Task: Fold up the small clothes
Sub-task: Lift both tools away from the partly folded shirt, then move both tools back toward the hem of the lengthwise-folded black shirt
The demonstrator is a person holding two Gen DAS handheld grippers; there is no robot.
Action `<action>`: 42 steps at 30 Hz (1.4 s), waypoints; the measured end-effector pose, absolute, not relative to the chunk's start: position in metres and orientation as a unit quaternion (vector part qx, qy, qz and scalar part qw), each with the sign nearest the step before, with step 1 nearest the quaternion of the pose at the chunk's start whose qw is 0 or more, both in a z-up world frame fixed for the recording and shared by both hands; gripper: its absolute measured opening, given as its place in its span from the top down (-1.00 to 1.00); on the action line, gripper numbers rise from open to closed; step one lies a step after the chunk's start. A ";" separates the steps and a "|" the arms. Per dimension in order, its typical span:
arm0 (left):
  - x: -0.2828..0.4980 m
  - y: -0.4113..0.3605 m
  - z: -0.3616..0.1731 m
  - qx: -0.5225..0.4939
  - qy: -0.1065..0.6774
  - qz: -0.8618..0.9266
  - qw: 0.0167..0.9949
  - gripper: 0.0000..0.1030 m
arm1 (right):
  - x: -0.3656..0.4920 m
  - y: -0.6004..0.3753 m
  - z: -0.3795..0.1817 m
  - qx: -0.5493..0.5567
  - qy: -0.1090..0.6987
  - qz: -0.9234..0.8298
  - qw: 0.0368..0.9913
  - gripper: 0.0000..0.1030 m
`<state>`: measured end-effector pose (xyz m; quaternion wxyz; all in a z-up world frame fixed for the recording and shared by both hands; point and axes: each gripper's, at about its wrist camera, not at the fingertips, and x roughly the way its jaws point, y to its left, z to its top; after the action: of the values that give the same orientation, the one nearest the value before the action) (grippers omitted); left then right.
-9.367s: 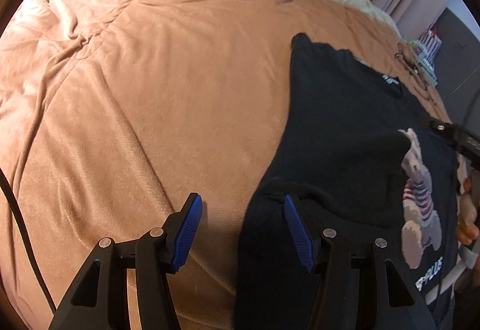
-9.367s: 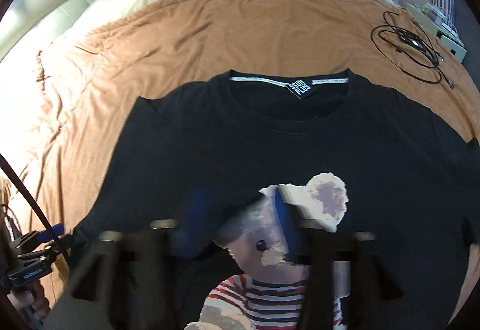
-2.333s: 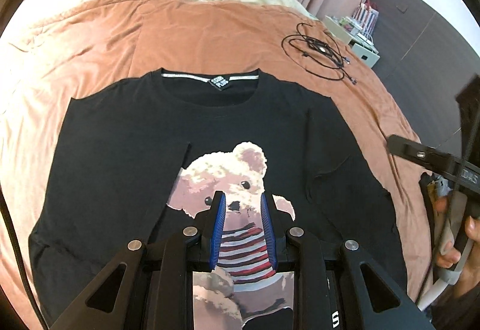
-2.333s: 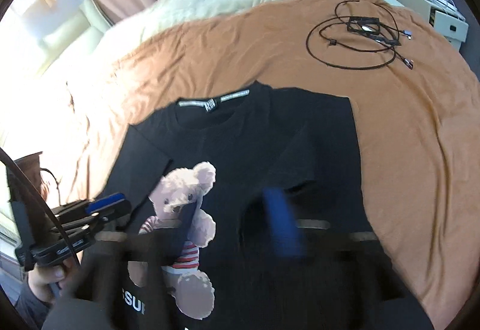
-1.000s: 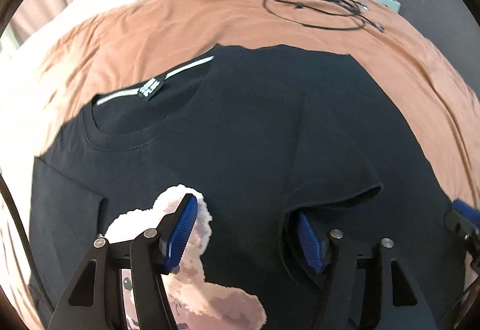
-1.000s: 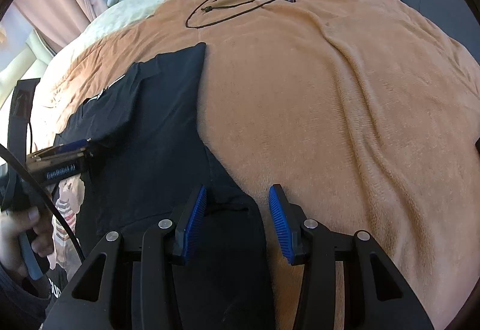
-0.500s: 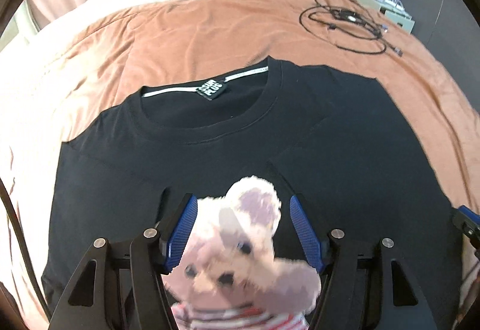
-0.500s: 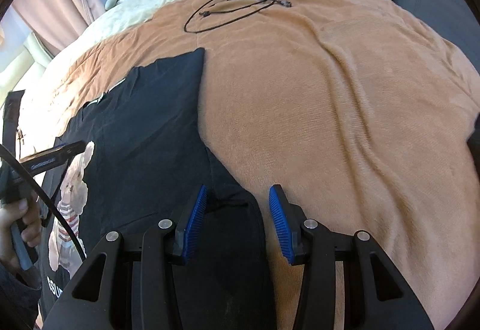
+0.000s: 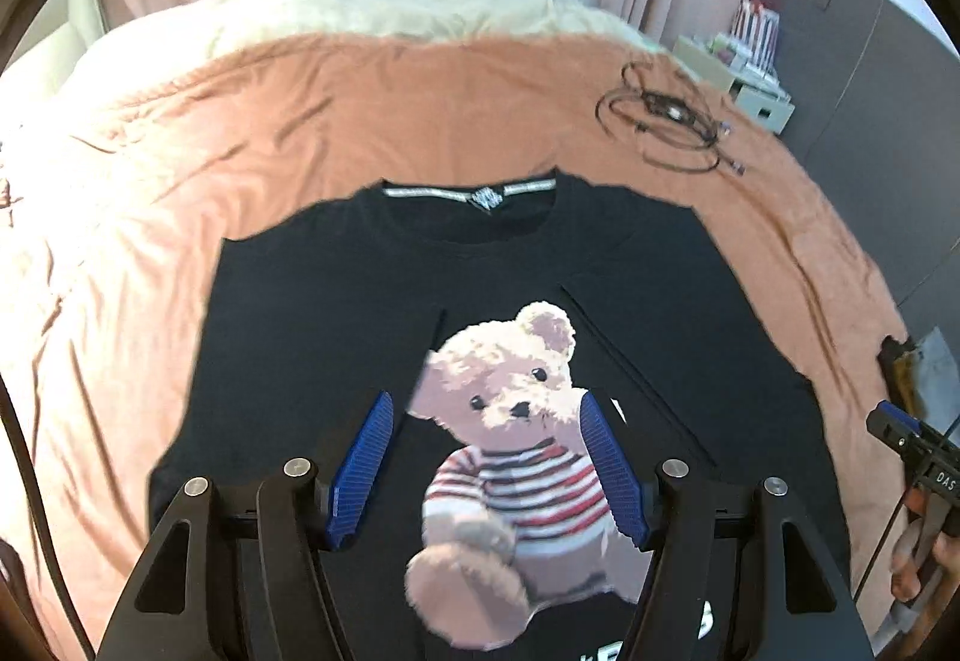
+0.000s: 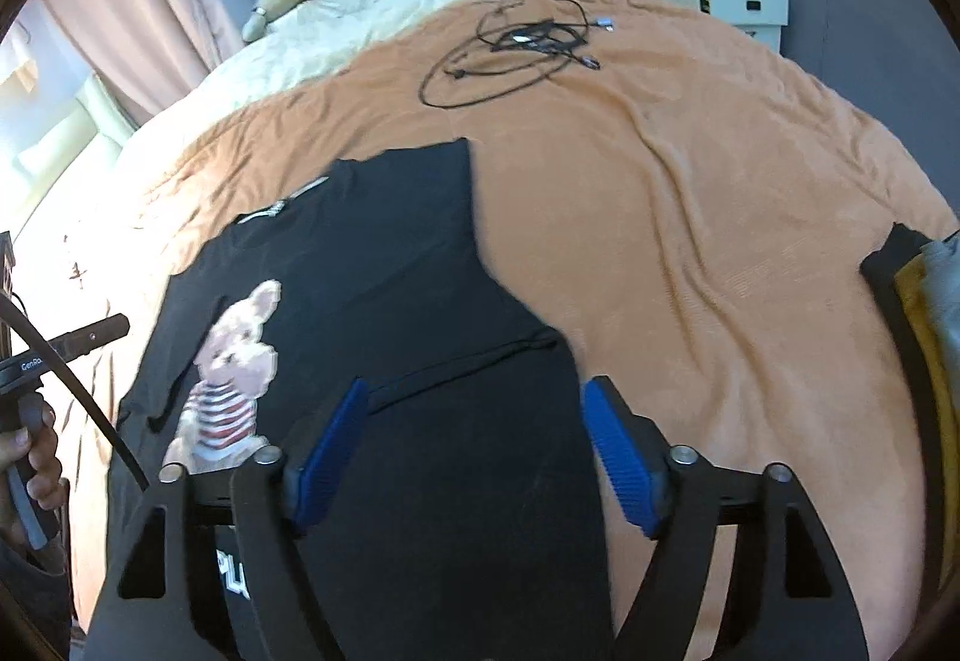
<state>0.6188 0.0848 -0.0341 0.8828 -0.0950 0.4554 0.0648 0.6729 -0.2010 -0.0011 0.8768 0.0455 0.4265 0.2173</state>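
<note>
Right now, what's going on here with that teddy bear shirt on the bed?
A person is folding a black T-shirt spread on an orange blanket, using two handheld grippers. Both sleeves look already folded in. The left gripper and right gripper hover open above the shirt, holding nothing.

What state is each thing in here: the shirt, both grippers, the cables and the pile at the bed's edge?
Black bear T-shirt: flat on the blanket, print up, both sleeves folded inward.
Left gripper: open, over the bear print, holding nothing.
Right gripper: open, over the shirt's right edge, holding nothing.
Cables: loosely coiled on the blanket, apart from the shirt.
Folded clothes: stacked at the bed's right edge.
</note>
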 end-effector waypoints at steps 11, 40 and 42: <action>0.523 0.120 0.021 -0.123 0.389 0.086 0.909 -0.70 | 0.591 -0.196 0.057 0.006 0.381 0.196 0.904 -1.00; 0.250 0.154 0.075 -0.153 0.310 0.106 0.933 -0.99 | 0.376 -0.277 0.102 0.024 0.295 0.226 0.928 -1.00; 0.230 0.150 0.075 -0.159 0.306 0.102 0.933 -0.99 | 0.360 -0.284 0.099 0.021 0.294 0.223 0.929 -1.00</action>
<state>0.2301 0.1499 0.0754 0.9331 -0.1592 0.3060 0.1016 0.3603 -0.2836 0.0991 0.9290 0.0213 0.2943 0.2232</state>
